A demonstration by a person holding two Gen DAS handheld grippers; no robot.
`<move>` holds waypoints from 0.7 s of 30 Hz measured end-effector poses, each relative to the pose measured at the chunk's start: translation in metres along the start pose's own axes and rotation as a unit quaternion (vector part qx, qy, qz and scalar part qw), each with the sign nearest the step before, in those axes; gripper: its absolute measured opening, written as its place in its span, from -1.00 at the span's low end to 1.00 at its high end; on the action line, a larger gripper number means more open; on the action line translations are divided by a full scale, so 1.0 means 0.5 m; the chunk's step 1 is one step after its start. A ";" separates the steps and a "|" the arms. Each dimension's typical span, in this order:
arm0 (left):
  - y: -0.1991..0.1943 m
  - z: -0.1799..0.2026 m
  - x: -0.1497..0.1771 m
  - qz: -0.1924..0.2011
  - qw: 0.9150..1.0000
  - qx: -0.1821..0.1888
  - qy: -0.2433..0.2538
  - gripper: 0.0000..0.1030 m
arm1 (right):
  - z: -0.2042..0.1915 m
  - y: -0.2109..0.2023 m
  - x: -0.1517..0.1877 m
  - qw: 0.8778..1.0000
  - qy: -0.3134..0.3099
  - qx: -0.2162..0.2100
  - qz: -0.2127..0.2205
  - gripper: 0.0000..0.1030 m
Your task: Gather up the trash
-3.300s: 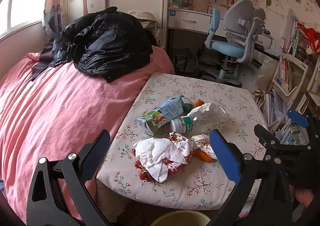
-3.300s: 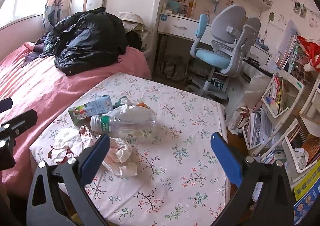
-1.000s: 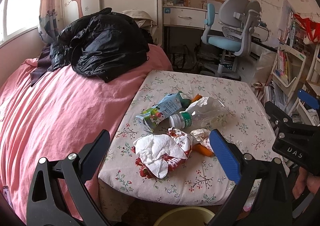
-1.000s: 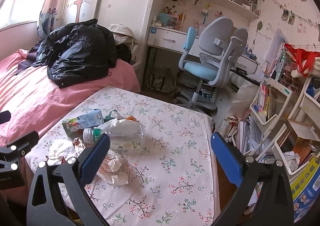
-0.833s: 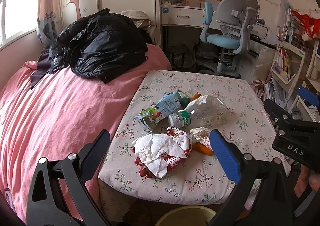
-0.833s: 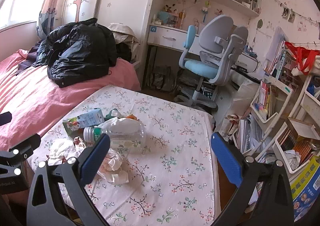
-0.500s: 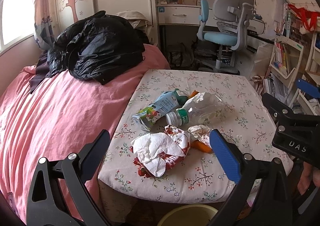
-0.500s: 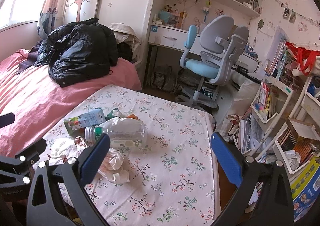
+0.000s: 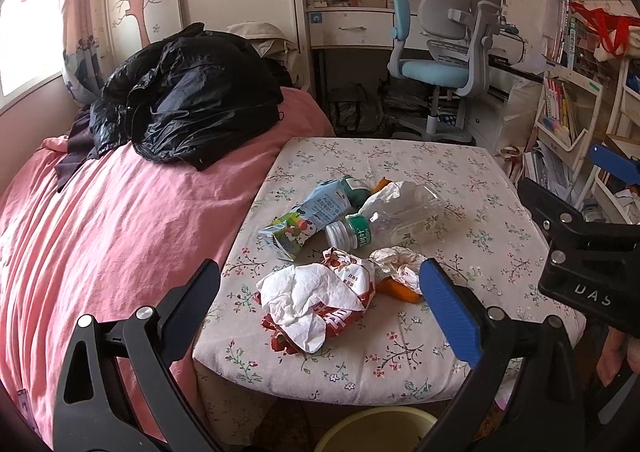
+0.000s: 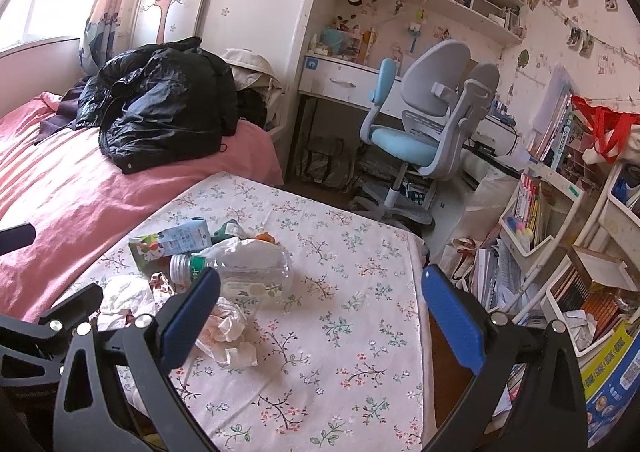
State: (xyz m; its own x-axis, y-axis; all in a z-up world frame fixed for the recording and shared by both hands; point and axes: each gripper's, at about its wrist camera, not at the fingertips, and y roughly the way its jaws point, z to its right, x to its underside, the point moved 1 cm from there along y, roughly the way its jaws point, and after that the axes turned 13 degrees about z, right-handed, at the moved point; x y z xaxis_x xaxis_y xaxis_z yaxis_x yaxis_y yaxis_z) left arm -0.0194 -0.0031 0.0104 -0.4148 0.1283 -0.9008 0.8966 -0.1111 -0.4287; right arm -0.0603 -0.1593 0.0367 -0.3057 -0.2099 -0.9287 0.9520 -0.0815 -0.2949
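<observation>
The trash sits bunched on the left half of the floral-cloth table (image 9: 472, 187), toward the bed: a juice carton (image 9: 308, 217) at 11 o'clock of the heap, touching a clear plastic bottle (image 9: 396, 213) with a white cap and green label, and nearer the front edge a crumpled white tissue (image 9: 300, 294) lying on a red snack wrapper (image 9: 340, 316), with an orange scrap (image 9: 400, 290) just beside it at 3 o'clock. The table's left edge butts against the pink bed (image 9: 100, 232), so no gap shows there; its right half and far end are bare cloth. The left hand-held gripper (image 9: 320, 292) hangs spread wide over the front edge, empty, its fingers framing the tissue and wrapper. The right hand-held gripper (image 10: 316, 300) is likewise spread and empty, over the bare right part of the table, with another wadded tissue (image 10: 228, 336) near its left finger. Only the left wrist view shows a yellowish bin rim (image 9: 376, 428) below the front edge at 6 o'clock; only the right wrist view shows the table's right edge dropping to the floor beside crowded book racks (image 10: 540, 219). A black jacket (image 9: 188, 95) lies on the bed, well apart.
</observation>
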 end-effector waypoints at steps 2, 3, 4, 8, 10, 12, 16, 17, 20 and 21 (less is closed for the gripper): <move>0.000 0.000 0.000 0.000 1.000 0.000 0.000 0.87 | 0.000 0.000 0.000 1.000 0.000 0.000 0.000 0.88; 0.000 0.000 0.000 0.000 1.000 0.000 -0.001 0.87 | 0.000 0.000 0.000 1.000 -0.001 0.000 0.000 0.88; 0.000 0.001 0.000 0.000 1.000 0.001 0.000 0.87 | 0.000 0.000 0.001 1.000 -0.001 0.000 0.000 0.88; 0.000 0.001 0.000 0.000 1.000 0.000 0.000 0.87 | -0.001 0.000 0.001 1.000 -0.002 0.001 0.000 0.88; 0.000 0.002 0.000 0.000 1.000 0.000 0.000 0.87 | -0.002 0.000 0.002 1.000 -0.002 0.001 0.000 0.88; 0.000 0.002 -0.001 -0.001 1.000 0.001 0.001 0.87 | -0.002 0.001 0.002 1.000 -0.003 0.001 0.000 0.88; 0.001 0.004 0.000 -0.001 1.000 0.001 0.002 0.87 | 0.002 0.002 0.006 1.000 -0.002 -0.001 -0.004 0.88; 0.001 0.004 0.000 -0.001 1.000 0.001 0.001 0.87 | 0.003 0.003 0.007 1.000 -0.002 -0.001 -0.005 0.88; 0.001 0.004 0.000 0.000 1.000 0.001 0.000 0.87 | 0.000 0.007 0.010 1.000 -0.003 -0.004 -0.010 0.88; 0.001 0.004 0.000 0.000 1.000 0.001 0.001 0.87 | -0.002 0.008 0.011 1.000 -0.004 -0.006 -0.011 0.88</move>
State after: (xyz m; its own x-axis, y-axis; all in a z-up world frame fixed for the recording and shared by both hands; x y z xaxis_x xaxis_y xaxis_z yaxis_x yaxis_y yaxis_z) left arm -0.0195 -0.0053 0.0100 -0.4152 0.1294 -0.9005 0.8961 -0.1127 -0.4294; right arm -0.0582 -0.1599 0.0302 -0.3273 -0.2163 -0.9198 0.9449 -0.0750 -0.3186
